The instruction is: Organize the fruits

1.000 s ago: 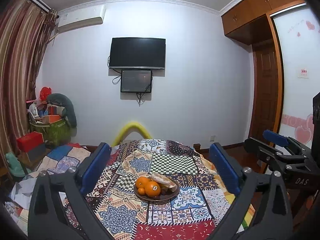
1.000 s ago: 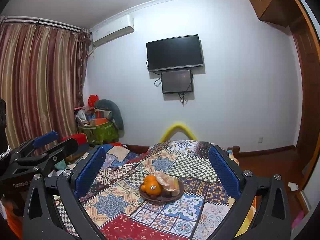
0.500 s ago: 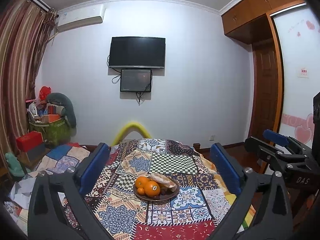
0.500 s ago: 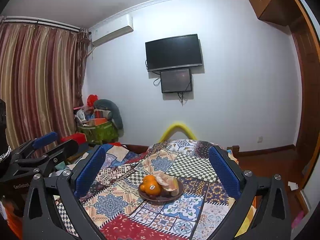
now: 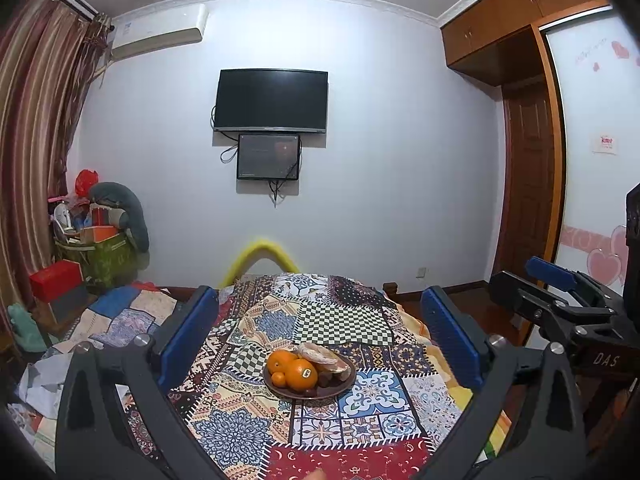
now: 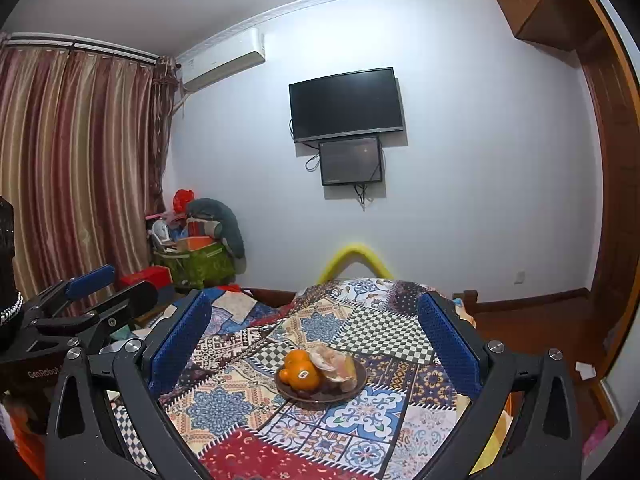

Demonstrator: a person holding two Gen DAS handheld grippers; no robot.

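Fruits (image 5: pixel 298 370) lie together on the plate (image 5: pixel 349 381) on the patchwork cloth (image 6: pixel 360 412), unchanged since before; left gripper (image 5: pixel 320 336) and right gripper (image 6: pixel 314 338) stay apart, empty, well back.

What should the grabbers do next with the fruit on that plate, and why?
It is hard to say: the oranges and other fruit already sit together on the plate, which fits fruit waiting to be sorted or just gathered. Both the left gripper and right gripper are open, empty and well back, so holding there seems safest.
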